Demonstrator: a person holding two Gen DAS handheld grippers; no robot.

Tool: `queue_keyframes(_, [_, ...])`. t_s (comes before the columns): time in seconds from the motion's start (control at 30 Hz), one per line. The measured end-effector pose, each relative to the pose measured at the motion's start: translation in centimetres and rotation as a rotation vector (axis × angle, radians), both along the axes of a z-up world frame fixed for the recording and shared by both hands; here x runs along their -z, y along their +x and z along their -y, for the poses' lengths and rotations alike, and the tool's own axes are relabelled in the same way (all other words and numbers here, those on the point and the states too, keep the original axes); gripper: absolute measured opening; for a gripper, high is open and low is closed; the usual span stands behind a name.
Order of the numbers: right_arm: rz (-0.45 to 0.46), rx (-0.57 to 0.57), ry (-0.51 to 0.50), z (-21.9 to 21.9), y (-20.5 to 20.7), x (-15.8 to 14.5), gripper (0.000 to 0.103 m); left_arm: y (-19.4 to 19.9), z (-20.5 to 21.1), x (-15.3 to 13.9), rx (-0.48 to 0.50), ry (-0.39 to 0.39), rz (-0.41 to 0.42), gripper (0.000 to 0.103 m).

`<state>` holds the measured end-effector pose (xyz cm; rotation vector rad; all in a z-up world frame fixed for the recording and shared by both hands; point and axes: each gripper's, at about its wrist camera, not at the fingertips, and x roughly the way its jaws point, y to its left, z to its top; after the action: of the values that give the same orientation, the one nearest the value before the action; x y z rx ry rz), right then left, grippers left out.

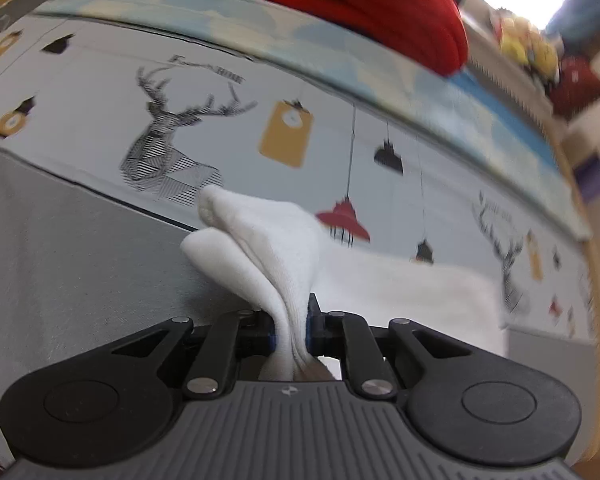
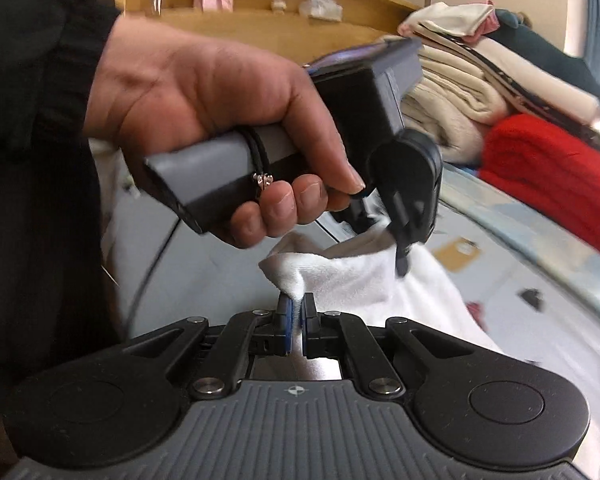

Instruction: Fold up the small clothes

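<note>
A small white sock (image 1: pixel 268 252) hangs stretched between both grippers above a bed sheet (image 1: pixel 100 72) printed with deer and lamps. The left gripper (image 1: pixel 291 332) is clamped on bunched fabric at lower centre of its view. The right gripper (image 2: pixel 296 316) pinches a corner at centre of its own view, where the sock's long axis runs up and right to the left gripper held in a hand (image 2: pixel 204 112). The sock's far end and the white cloth (image 1: pixel 420 300) beneath are blurred, and that hand hides part of the span.
</note>
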<state>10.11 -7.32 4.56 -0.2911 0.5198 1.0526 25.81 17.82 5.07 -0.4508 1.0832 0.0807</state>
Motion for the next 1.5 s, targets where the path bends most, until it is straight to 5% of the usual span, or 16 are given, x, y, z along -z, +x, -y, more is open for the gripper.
queue_keyframes(0.3, [-0.078,0.162,0.05,5.2,1.3,-0.3,0.004,1.1,4.9,-1.1,0.116,-0.015,0.041,0.013])
queue_keyframes(0.67, [-0.228,0.623,0.096,20.1,1.5,2.2,0.003,1.6,20.3,-2.1,0.44,-0.125,0.198,0.015])
queue_keyframes(0.8, [-0.28,0.774,0.113,24.8,1.3,2.9,0.003,1.0,22.8,-2.2,0.531,-0.163,0.235,0.042])
queue_keyframes(0.87, [-0.338,0.855,0.06,26.3,1.5,4.3,0.003,0.7,22.8,-2.1,0.526,-0.116,0.239,0.044])
queue_keyframes(1.0, [-0.54,0.953,-0.113,27.6,2.7,8.4,0.005,1.2,21.1,-0.9,0.466,-0.117,0.158,0.042])
queue_keyframes(1.17, [-0.618,1.001,0.044,28.8,3.5,8.6,0.01,1.1,21.0,1.5,0.52,-0.003,0.016,0.04])
queue_keyframes(1.23, [-0.618,1.034,0.077,28.8,4.3,8.4,0.034,0.9,20.5,2.5,0.526,-0.004,-0.029,0.04])
queue_keyframes(1.3, [-0.633,1.068,0.081,29.0,5.3,8.8,0.043,0.7,19.9,3.4,0.523,-0.03,-0.055,0.042])
queue_keyframes(1.5, [-0.742,1.083,0.028,28.8,7.2,11.8,0.039,0.5,20.3,7.3,0.602,-0.005,-0.175,0.045])
